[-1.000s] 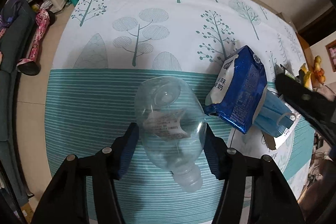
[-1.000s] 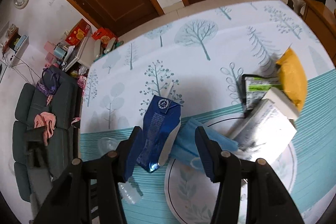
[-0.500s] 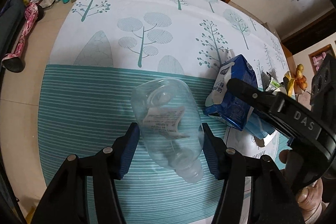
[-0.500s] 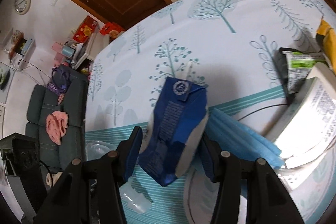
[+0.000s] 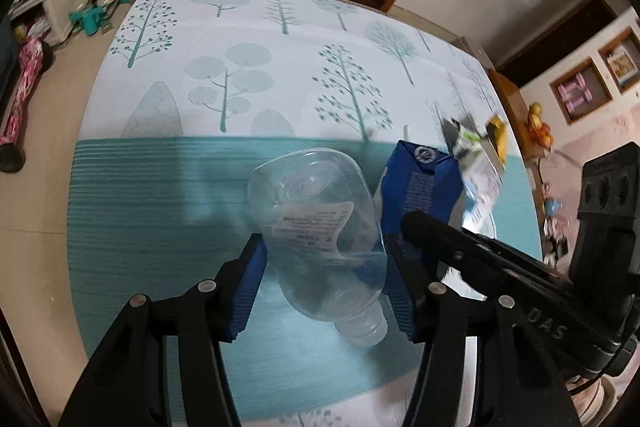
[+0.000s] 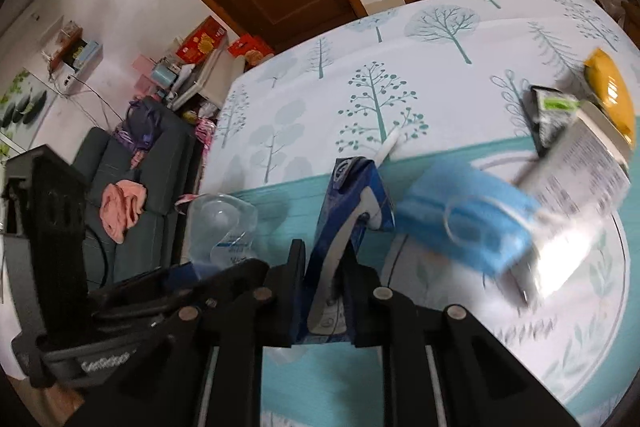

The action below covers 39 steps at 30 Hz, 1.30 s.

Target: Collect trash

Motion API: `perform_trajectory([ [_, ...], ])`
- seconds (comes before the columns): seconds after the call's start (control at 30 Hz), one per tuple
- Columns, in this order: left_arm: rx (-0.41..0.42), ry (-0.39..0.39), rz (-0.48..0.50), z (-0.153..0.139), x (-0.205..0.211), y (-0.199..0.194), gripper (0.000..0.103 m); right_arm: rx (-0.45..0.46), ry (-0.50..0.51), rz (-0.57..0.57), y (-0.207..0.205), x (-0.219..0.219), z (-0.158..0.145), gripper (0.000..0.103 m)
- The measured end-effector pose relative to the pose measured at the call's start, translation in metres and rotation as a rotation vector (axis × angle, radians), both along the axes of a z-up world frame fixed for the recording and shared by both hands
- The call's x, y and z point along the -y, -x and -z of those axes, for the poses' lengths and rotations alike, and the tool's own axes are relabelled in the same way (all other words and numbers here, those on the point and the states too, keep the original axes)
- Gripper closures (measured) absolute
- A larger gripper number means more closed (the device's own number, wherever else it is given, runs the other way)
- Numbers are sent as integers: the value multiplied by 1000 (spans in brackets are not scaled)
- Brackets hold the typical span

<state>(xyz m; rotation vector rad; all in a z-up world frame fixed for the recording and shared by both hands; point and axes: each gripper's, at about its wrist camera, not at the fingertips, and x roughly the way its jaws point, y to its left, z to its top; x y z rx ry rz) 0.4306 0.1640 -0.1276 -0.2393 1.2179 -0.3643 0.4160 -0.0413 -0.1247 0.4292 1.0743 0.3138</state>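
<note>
Left tongs (image 5: 324, 287): clamped on a clear plastic bottle (image 5: 320, 227), neck nearest the camera, base pointing away. Right tongs (image 6: 324, 291): jaws closing, a squashed blue carton (image 6: 344, 227) pinched between them. Just right of the carton, a blue face mask (image 6: 468, 223) is seen; beyond it, blurred packets. All is set over a tree-print tablecloth (image 5: 256, 59).

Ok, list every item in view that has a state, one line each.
Plastic bottle: uncapped, empty, held between the left tool's pads.
Blue carton: squeezed in the right tool, whose jaws are closing.
Face mask: crumpled, lying beside the carton.
Paper box: blurred, lying on the table.
</note>
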Motion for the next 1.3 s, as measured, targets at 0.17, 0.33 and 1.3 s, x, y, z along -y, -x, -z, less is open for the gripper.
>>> perform_trajectory([
  [0.17,8,-15,51,-16,15,36,48,22,-18,20,46,19,-16,87],
  [0.33,38,-37,108,-36,39,90,48,50,-17,32,100,43,-31,87],
  [1.3,-66,-117,207,-20,229,401,48,128,137,-54,450,193,-7,87],
])
